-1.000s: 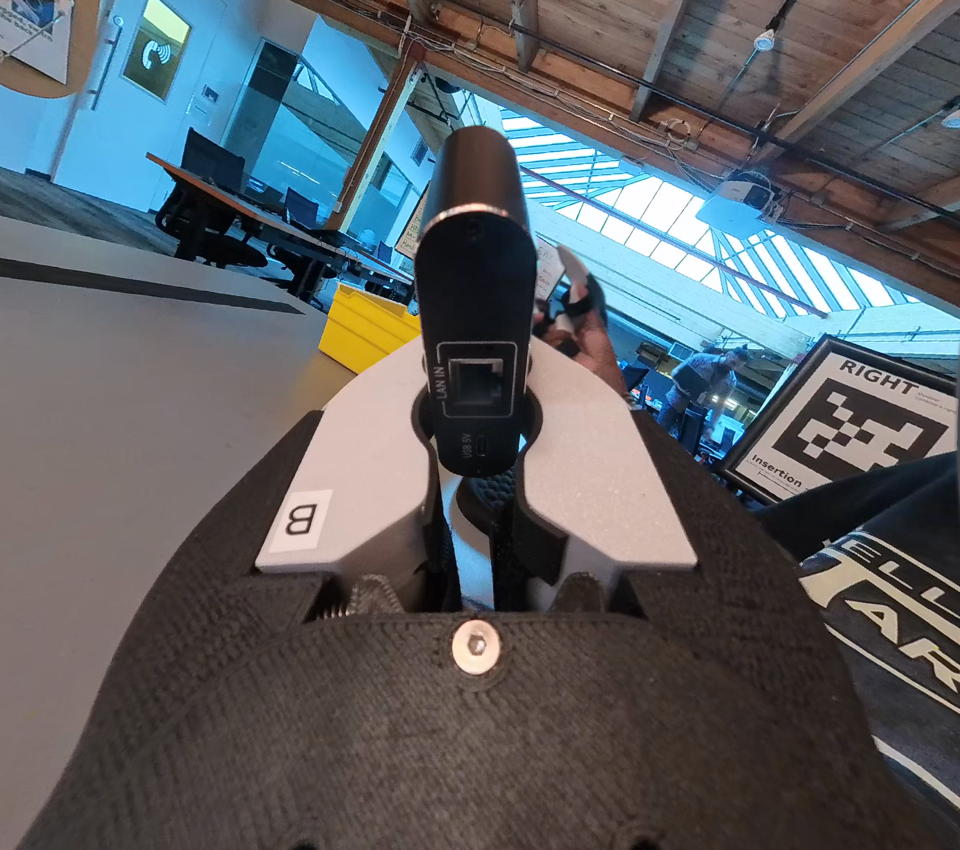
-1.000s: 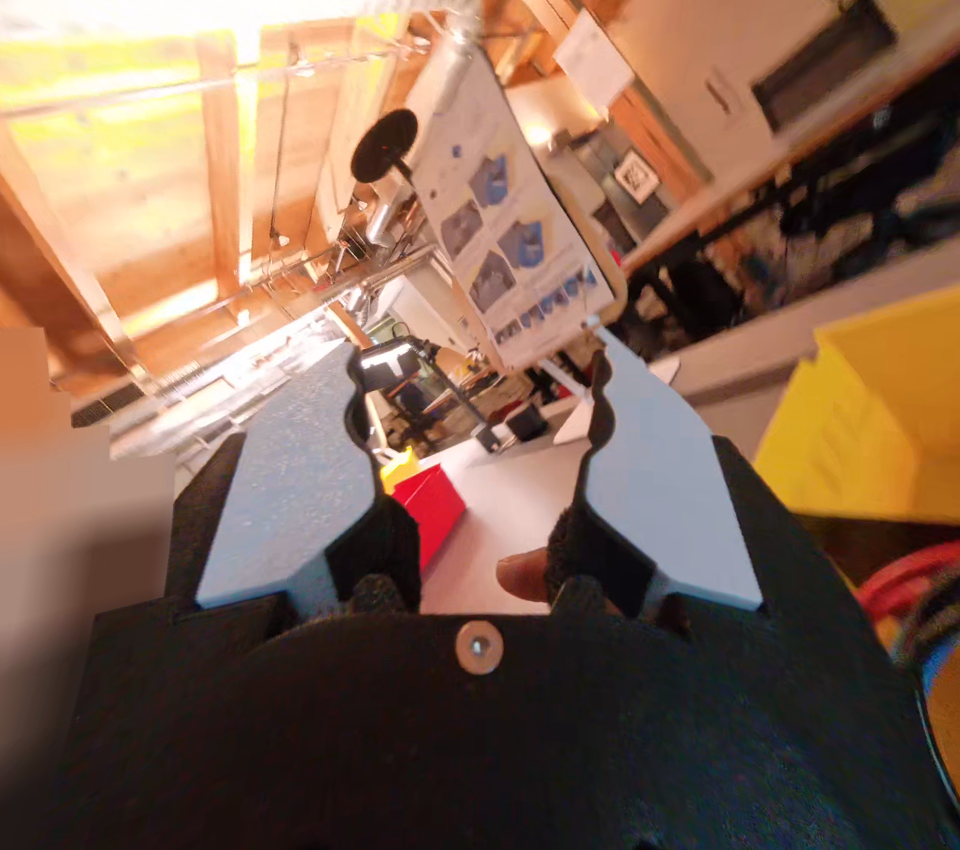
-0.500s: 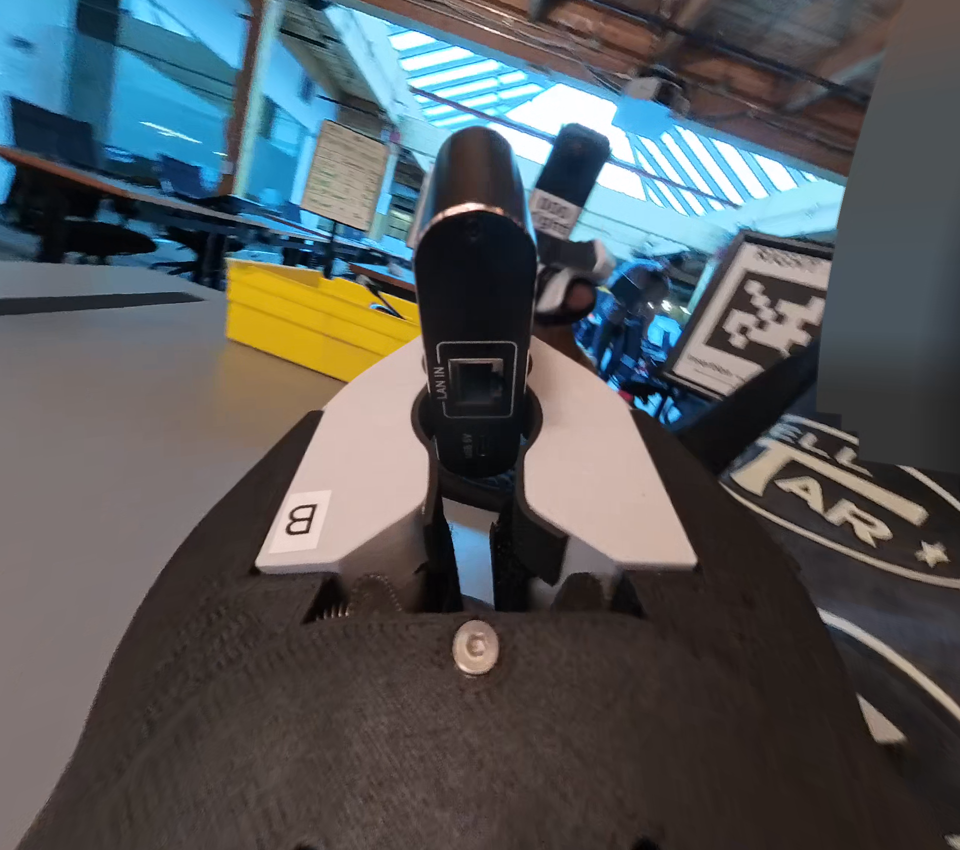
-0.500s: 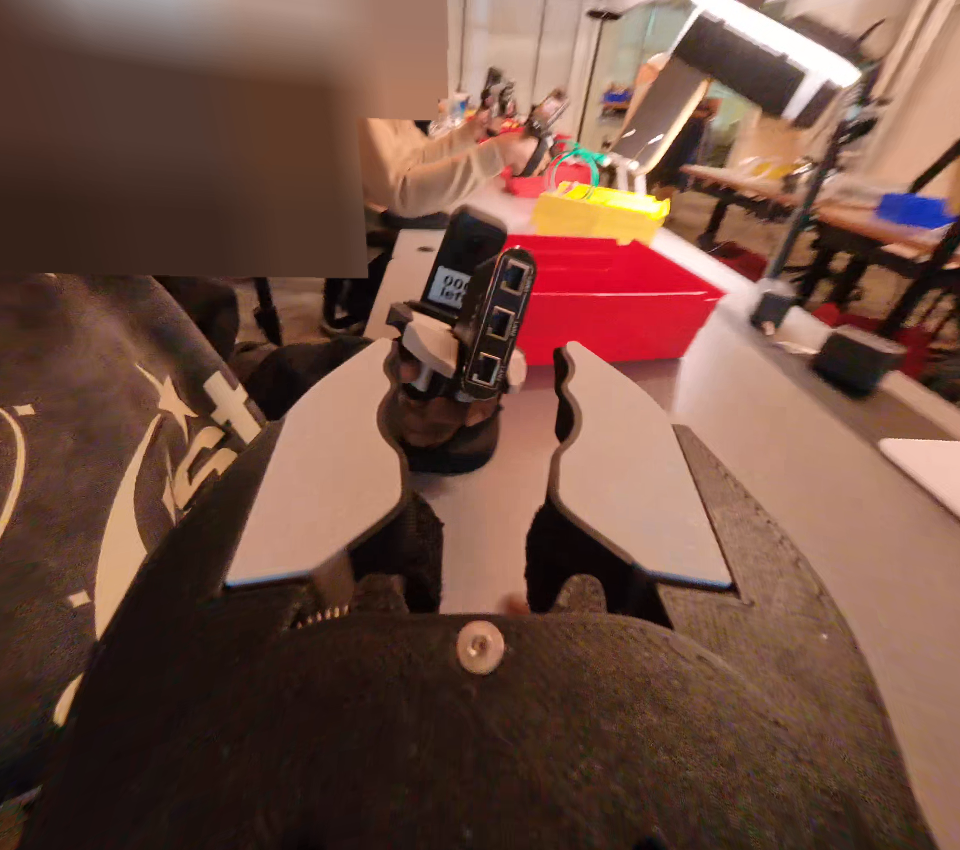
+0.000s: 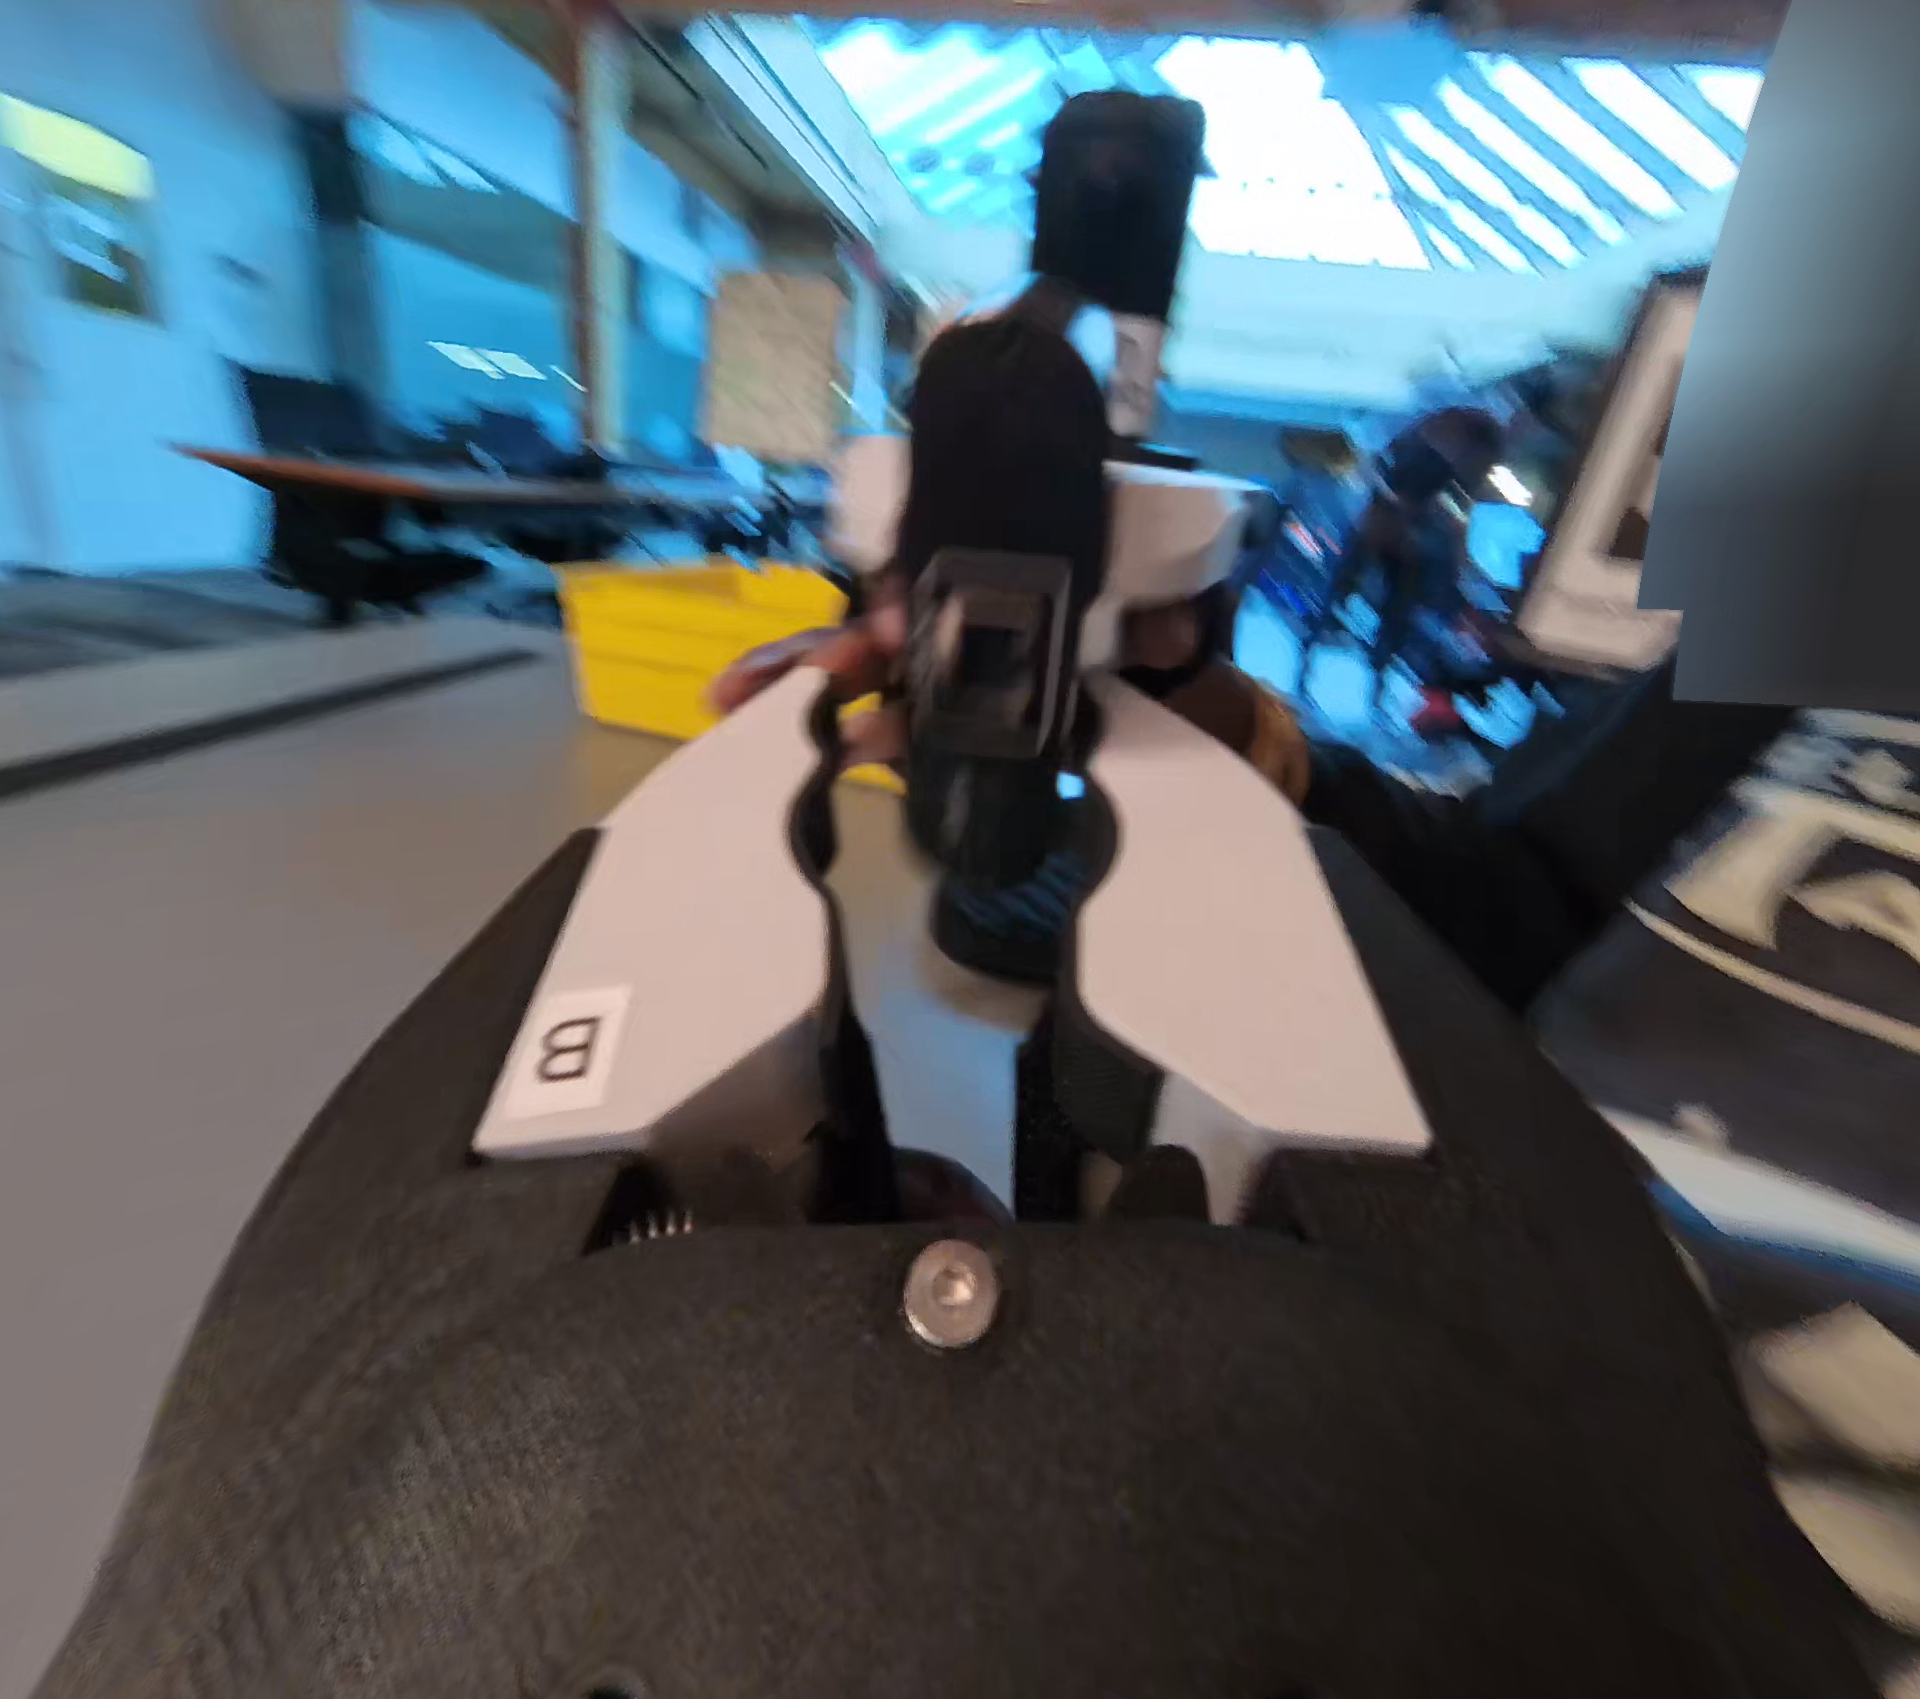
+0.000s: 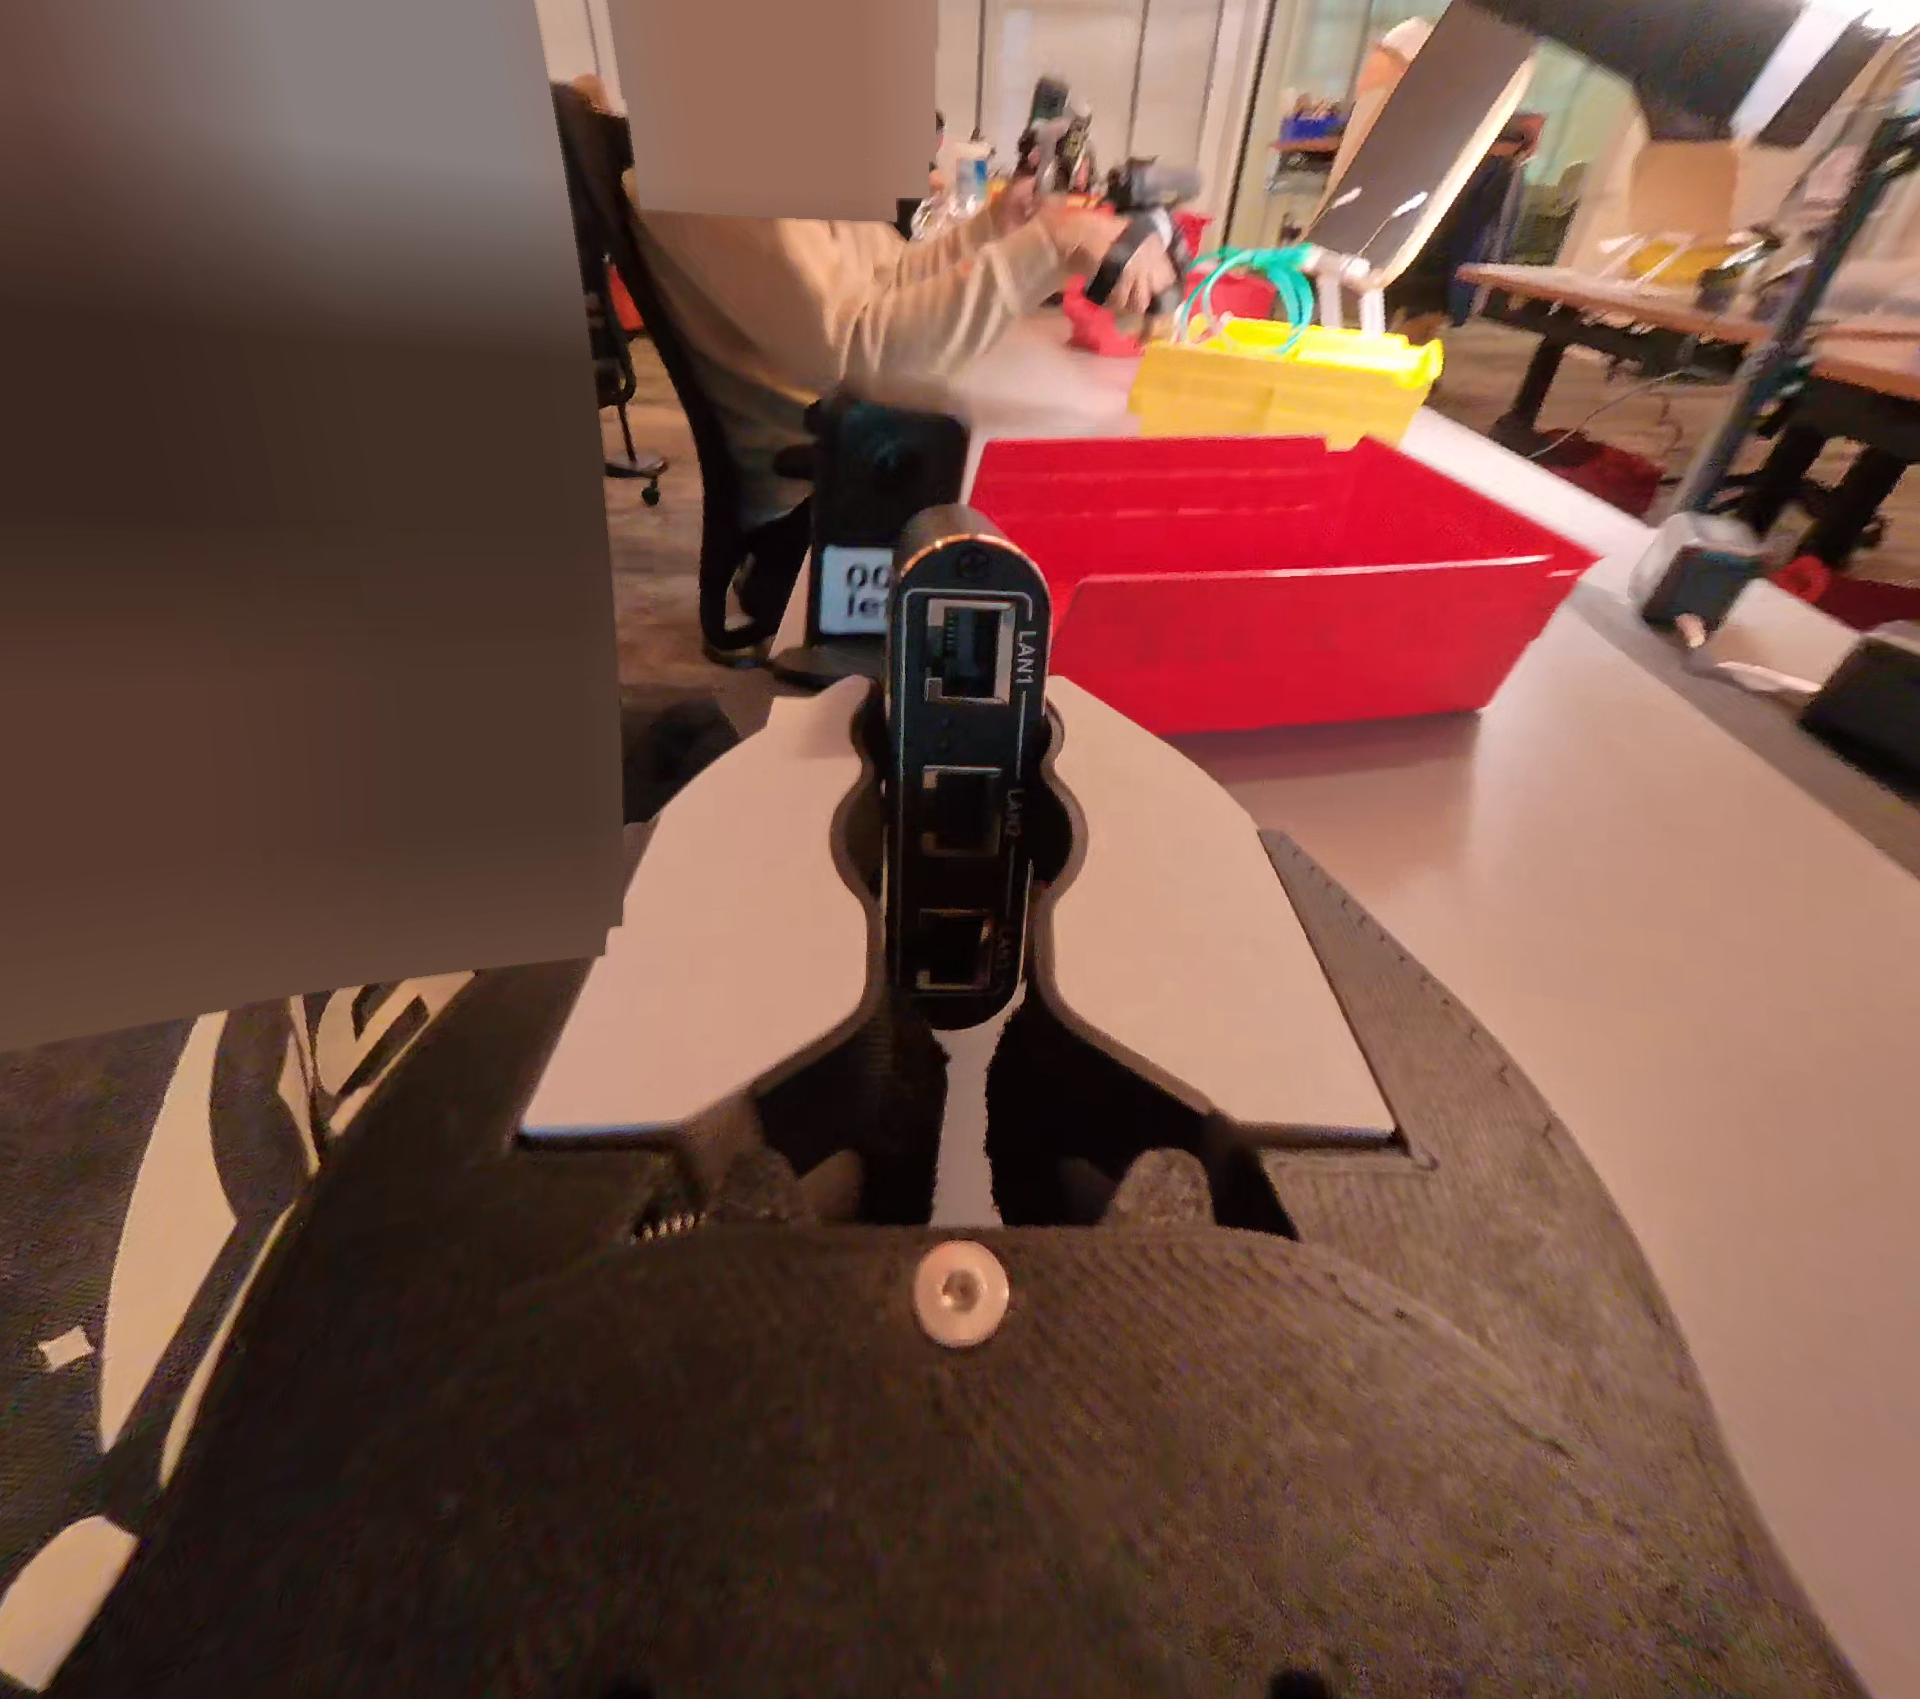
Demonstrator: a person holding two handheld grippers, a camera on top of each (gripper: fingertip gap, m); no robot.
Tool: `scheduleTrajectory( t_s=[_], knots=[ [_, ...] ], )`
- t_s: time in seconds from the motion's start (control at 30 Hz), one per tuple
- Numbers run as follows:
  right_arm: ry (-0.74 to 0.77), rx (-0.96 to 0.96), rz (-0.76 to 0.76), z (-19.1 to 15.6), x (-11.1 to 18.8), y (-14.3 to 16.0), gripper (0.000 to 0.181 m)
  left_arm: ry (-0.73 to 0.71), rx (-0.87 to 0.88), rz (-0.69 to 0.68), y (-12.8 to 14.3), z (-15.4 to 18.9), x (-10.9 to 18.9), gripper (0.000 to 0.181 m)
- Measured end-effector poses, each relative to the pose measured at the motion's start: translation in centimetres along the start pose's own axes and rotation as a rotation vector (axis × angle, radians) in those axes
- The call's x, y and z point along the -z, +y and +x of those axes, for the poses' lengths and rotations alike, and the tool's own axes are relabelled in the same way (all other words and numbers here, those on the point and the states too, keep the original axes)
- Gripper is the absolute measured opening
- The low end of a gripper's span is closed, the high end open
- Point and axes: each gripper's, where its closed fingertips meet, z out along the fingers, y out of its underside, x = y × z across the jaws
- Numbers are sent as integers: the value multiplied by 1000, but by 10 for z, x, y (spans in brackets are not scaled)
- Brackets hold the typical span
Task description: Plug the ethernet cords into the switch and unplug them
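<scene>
- As the right tongs point(image 6: 961, 704) clamp tight on the switch point(image 6: 961, 776), this is a handover: half a second back they were spread wide and short of it.
- It stands upright in that grip, three ports facing the camera, on the near side of the red bin point(image 6: 1299, 600), above the tabletop point(image 6: 1558, 974).
- Left tongs point(image 5: 951, 693) have let go. They pinched the switch a moment ago, and now the jaws stand parted with a gap down one side, though the picture is blurred.
- My read: the left side is freed to fetch a cord. Ports look empty, so no plugging yet.
- Beyond the red bin, a yellow bin point(image 6: 1288, 382) with green cable loops point(image 6: 1247, 267).
</scene>
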Motion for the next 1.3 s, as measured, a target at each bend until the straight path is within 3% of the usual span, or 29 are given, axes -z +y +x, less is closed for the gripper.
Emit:
scheduleTrajectory(
  t_s=[0.1,0.23,0.47,0.6,0.8,0.93,1.03,1.3],
  knots=[
    [89,36,15,18,28,-23,24,-153,-36,98,-14,-24,7,66],
    [318,132,-97,61,86,-42,24,-342,-86,175,-25,-51,18,102],
    [779,187,-408,144,220,-50,24,-413,-143,260,-41,-57,29,111],
    [960,80,-589,194,302,-30,24,-434,-158,282,-45,-59,33,111],
    [1010,-283,-962,257,401,65,24,-453,-169,271,-43,-61,33,111],
    [951,-455,-1177,260,423,121,25,-461,-148,288,-45,-64,36,111],
    [934,-504,-1301,260,435,146,25,-458,-136,299,-46,-64,37,111],
    [898,-581,-1321,267,436,173,25,-455,-142,290,-45,-63,35,111]
  ],
)
